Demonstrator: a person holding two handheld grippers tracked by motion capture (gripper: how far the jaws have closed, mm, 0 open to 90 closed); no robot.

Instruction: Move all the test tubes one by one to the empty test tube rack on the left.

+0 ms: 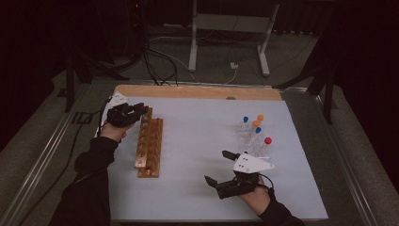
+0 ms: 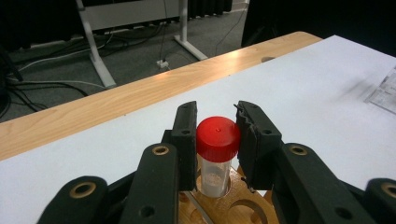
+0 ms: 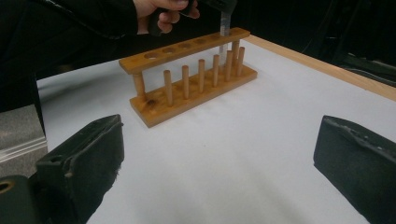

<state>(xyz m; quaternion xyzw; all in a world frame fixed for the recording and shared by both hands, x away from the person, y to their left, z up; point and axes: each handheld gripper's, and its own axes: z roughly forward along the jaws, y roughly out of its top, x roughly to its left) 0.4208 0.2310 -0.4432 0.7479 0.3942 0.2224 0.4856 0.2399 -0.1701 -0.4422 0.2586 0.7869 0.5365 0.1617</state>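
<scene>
At the left of the high view, the left gripper (image 1: pixel 141 109) sits at the far end of the wooden rack (image 1: pixel 149 147), its jaws closed on a red-capped tube (image 2: pixel 217 154) standing in a rack hole. Right of centre, loose tubes (image 1: pixel 254 134) lie on the counter (image 1: pixel 197 141). Below them, lower right, the right gripper (image 1: pixel 220 167) hovers with jaws spread wide, empty.

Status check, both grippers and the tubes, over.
Left gripper shut on red-capped tube, seated in wooden rack. Right gripper open, empty. Path clear.
</scene>
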